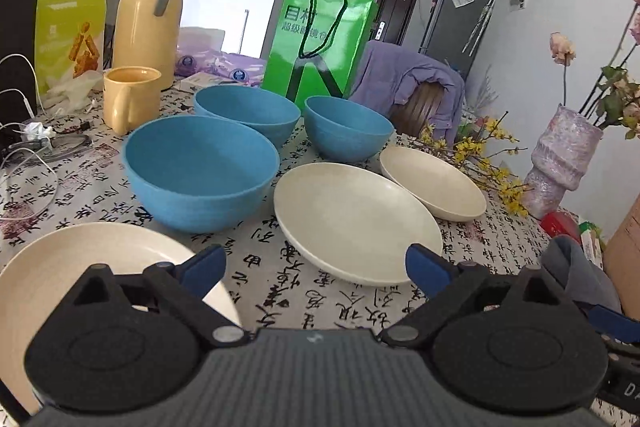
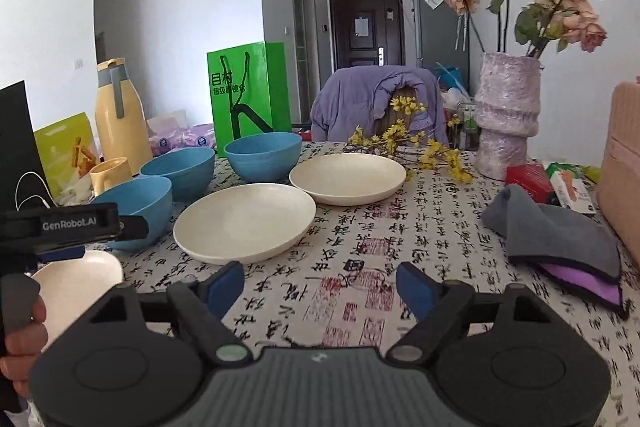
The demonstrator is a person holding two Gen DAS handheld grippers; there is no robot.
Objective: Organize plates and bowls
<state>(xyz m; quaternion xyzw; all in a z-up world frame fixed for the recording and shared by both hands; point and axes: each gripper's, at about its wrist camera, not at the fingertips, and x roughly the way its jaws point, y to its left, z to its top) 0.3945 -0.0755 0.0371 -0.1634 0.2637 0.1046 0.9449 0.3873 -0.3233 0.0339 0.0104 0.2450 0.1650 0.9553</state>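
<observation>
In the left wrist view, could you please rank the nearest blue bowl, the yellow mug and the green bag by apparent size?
1. Nearest blue bowl, though its closeness to the camera inflates it.
2. Green bag, standing farther back, so likely bigger than it looks.
3. Yellow mug, clearly smallest.

The nearest cream plate (image 1: 80,267) is half covered by the left gripper's body in the left wrist view, and in the right wrist view only a sliver of it shows behind the other gripper and a hand (image 2: 22,339) cut off at the picture's left edge. The brown chair back (image 1: 420,107) is mostly hidden under a purple jacket (image 1: 404,75). The small print on the green bag (image 2: 244,95) is too blurred to read.
</observation>
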